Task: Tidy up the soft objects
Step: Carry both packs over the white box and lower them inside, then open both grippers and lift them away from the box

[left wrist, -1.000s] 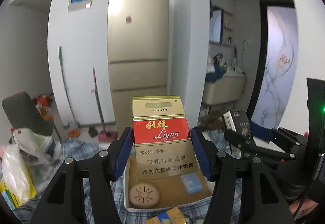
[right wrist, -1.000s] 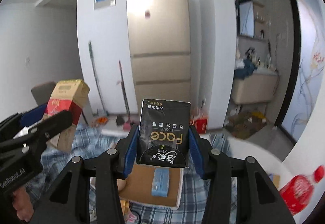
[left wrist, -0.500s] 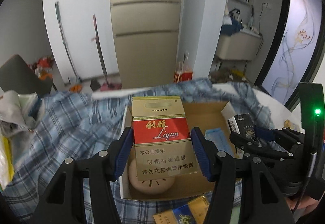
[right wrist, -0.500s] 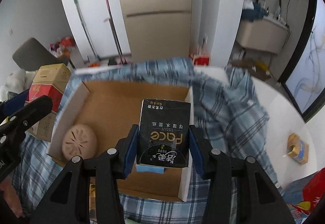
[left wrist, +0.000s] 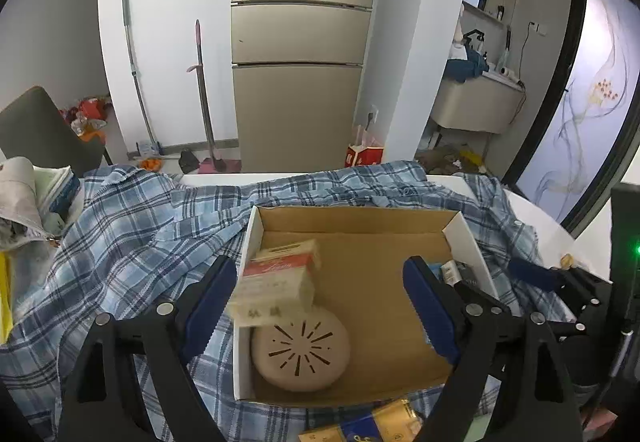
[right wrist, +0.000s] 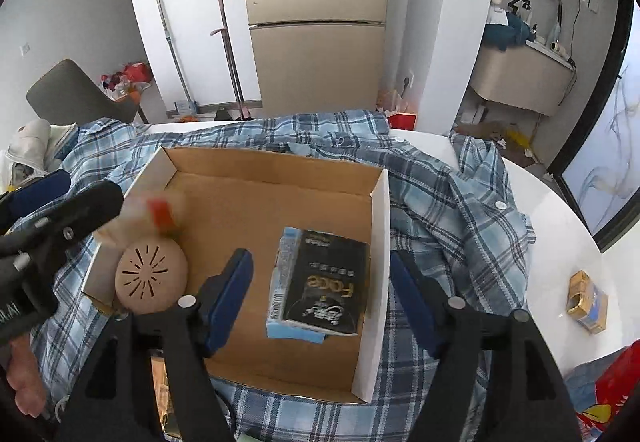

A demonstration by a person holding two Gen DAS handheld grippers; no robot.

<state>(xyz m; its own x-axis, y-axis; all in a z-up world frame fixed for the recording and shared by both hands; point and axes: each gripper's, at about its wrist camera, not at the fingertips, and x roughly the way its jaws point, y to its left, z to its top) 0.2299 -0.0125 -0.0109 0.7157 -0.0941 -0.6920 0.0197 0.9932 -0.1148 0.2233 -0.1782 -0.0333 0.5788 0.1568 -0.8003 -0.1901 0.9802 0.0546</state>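
left gripper jaws opening, red-and-tan carton loose by the left jaw. right gripper jaws opening, black tissue pack free between them in the cardboard box.

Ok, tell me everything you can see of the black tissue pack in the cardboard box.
The tissue pack is a soft black packet with gold and white lettering and a barcode strip along one side. It lies flat, face up, on a light blue packet, near the box's white right wall. The right gripper is opening, its blue fingers clear of the pack on either side.
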